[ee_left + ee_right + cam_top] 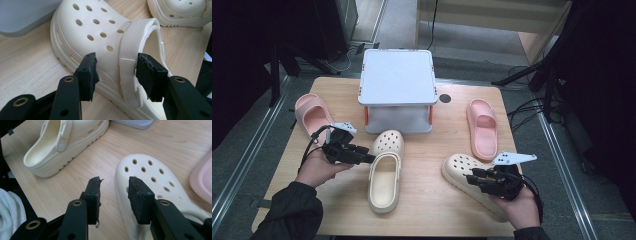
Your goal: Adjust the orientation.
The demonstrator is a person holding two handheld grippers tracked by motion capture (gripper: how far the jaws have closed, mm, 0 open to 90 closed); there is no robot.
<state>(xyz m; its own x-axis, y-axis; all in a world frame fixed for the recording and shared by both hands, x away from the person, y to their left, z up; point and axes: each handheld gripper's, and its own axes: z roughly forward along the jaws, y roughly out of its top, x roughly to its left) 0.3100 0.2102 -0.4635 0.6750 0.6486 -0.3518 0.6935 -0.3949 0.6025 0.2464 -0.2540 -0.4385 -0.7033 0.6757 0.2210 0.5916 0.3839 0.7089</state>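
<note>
Step in hand: taking hold of the two cream clogs, one with each gripper; neither looks lifted yet
Left gripper [116,72]: jaws apart, set astride the side wall and strap hinge of the left clog [100,37]; the pads stand on either side of it with a gap, not yet pressing as far as I can tell
Left clog, place: on the tabletop [427,200] in front of the grey box [398,82], toe toward the box, heel toward the person; the gripper comes at it from its left side
Right gripper [113,195]: jaws part open with nothing clamped; one pad over the left edge of the right clog [147,177], the other over bare wood beside it
Right clog, place: at the near right of the tabletop, toe pointing up-left, lying under the gripper
Next move, left: probably close the jaws on the wall by the strap rivet
Next move, right: likely slide in so the clog's edge sits between the pads, then close
Other things: two pink slippers [482,127] lie farther off, untouched
</note>
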